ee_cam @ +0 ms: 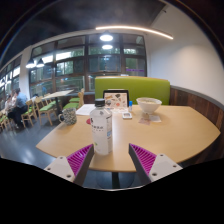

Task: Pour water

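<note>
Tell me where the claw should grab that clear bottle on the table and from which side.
Grip the clear bottle around its straight middle, below the cap, coming in level from the near table edge. It stands upright just ahead of the open claw, slightly toward the left finger, so shift a little left first.
</note>
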`<state>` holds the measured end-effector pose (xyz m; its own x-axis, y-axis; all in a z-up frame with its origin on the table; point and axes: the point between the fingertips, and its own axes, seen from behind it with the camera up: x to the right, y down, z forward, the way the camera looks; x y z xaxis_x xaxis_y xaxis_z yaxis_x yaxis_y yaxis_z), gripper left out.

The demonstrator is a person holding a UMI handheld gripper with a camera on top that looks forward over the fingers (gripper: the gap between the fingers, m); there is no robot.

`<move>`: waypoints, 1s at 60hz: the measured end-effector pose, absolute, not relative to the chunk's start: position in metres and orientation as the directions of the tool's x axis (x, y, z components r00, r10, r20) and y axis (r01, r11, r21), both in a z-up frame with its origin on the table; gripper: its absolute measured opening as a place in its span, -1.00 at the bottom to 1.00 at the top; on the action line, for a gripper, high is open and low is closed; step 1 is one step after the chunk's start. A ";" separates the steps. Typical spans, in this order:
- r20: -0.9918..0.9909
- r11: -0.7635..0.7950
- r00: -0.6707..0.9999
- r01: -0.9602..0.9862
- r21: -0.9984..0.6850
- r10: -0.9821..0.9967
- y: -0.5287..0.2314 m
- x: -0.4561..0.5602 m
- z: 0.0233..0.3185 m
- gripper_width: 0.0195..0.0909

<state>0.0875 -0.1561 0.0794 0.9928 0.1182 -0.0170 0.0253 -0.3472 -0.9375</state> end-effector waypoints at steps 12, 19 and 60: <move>0.050 -0.345 0.997 0.070 -0.936 0.066 -0.093 0.047 0.067 0.67; 0.095 -0.341 0.995 0.099 -0.935 0.029 -0.053 0.042 0.067 0.72; 0.559 -0.271 0.827 0.528 -0.805 -0.050 0.076 0.029 0.123 -0.30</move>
<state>0.0294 0.0760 0.1229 0.8275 -0.0496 0.5593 0.5278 -0.2709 -0.8050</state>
